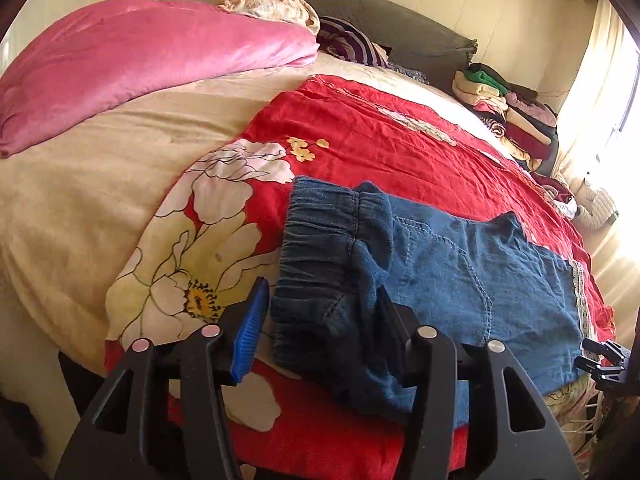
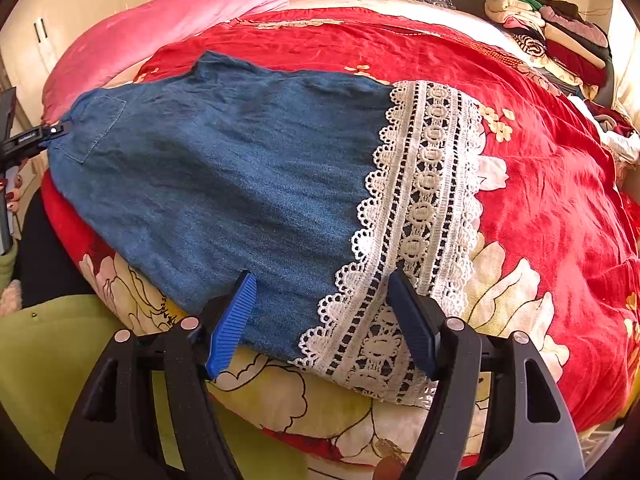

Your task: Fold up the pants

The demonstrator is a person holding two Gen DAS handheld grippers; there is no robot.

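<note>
Blue denim pants (image 1: 448, 280) with an elastic waistband (image 1: 320, 252) and a white lace hem (image 2: 424, 208) lie flat on a red floral bedspread (image 1: 380, 136). My left gripper (image 1: 320, 312) is open, its fingers on either side of the waistband's near corner. My right gripper (image 2: 320, 300) is open at the hem end, its fingers on either side of the near edge where denim (image 2: 224, 168) meets lace. The right gripper's body shows at the right edge of the left wrist view (image 1: 604, 360). The left gripper's body shows at the left edge of the right wrist view (image 2: 32, 136).
A pink quilt (image 1: 132, 64) lies at the bed's far left with pillows (image 1: 352, 40) and a grey headboard (image 1: 400, 20) behind. A pile of folded clothes (image 1: 512, 112) sits at the far right by the curtain (image 1: 600, 80). Green fabric (image 2: 60, 360) is below the bed edge.
</note>
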